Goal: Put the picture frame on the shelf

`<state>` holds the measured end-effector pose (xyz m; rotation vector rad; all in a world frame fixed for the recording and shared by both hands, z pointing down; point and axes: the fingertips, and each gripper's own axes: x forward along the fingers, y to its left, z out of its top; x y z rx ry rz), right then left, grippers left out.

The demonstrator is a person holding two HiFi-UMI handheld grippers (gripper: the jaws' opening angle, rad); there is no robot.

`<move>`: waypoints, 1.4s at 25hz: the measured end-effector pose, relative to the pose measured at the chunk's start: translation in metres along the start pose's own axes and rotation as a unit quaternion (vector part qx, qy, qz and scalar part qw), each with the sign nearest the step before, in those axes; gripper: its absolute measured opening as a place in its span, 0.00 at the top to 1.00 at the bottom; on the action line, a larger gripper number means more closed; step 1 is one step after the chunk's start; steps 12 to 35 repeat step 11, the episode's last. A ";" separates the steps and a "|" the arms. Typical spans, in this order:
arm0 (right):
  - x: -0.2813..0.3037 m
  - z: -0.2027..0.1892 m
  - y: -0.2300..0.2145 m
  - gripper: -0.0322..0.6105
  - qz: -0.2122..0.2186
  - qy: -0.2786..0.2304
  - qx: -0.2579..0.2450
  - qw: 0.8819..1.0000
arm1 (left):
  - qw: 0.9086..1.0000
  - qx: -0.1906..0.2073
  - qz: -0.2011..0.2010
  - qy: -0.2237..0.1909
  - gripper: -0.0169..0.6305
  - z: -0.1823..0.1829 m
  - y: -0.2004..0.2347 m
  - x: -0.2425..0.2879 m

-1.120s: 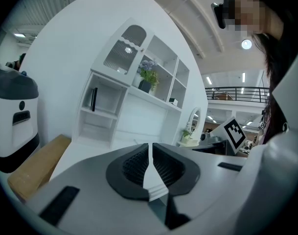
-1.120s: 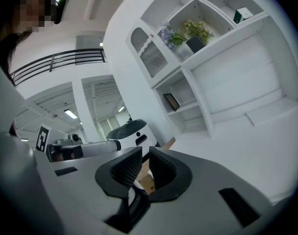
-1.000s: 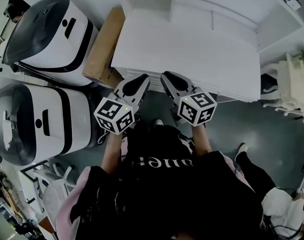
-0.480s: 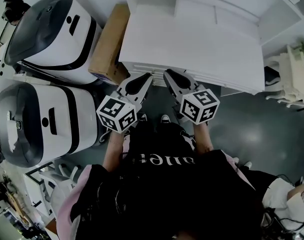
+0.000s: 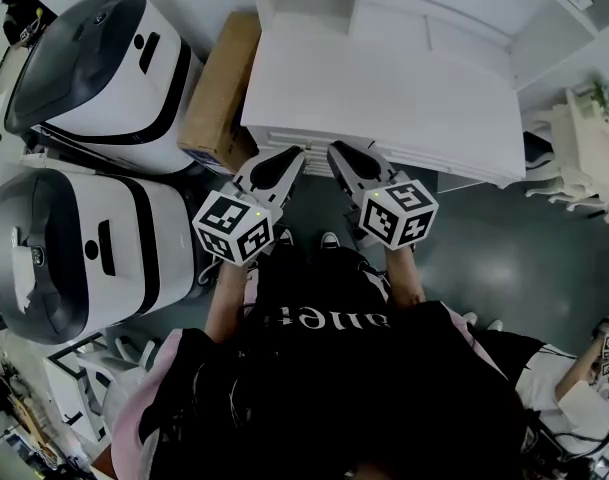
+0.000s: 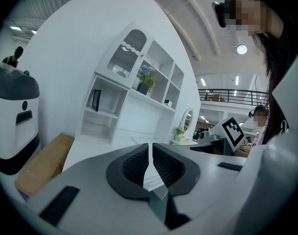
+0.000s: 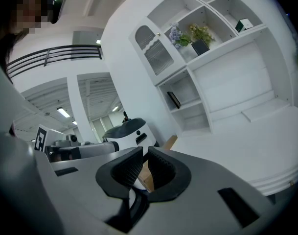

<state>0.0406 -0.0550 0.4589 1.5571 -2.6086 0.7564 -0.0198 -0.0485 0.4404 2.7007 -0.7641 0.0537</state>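
Two tongs side by side at the near edge of a white desk (image 5: 384, 98). Left tongs (image 5: 287, 160): jaws pressed together, nothing between them. Right tongs (image 5: 338, 154): jaws closed too, empty. Picture frame (image 6: 96, 100): dark, stands on edge in a lower compartment of the shelf (image 6: 139, 82), ahead of both tongs and well apart from them. Cardboard box (image 5: 219, 88) lies left of the left tongs.
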 end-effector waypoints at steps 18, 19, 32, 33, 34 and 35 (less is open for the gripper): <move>0.004 -0.001 0.006 0.85 -0.014 -0.003 0.007 1.000 | 1.000 -0.001 -0.005 0.003 0.94 0.002 0.009 -0.010; 0.004 -0.001 0.006 0.85 -0.014 -0.003 0.007 1.000 | 1.000 -0.001 -0.005 0.003 0.94 0.002 0.009 -0.010; 0.004 -0.001 0.006 0.85 -0.014 -0.003 0.007 1.000 | 1.000 -0.001 -0.005 0.003 0.94 0.002 0.009 -0.010; 0.004 -0.001 0.006 0.85 -0.014 -0.003 0.007 1.000 | 1.000 -0.001 -0.005 0.003 0.94 0.002 0.009 -0.010; 0.004 -0.001 0.006 0.85 -0.014 -0.003 0.007 1.000 | 1.000 -0.001 -0.005 0.003 0.94 0.002 0.009 -0.010; 0.004 -0.001 0.006 0.85 -0.014 -0.003 0.007 1.000 | 1.000 -0.001 -0.005 0.003 0.94 0.002 0.009 -0.010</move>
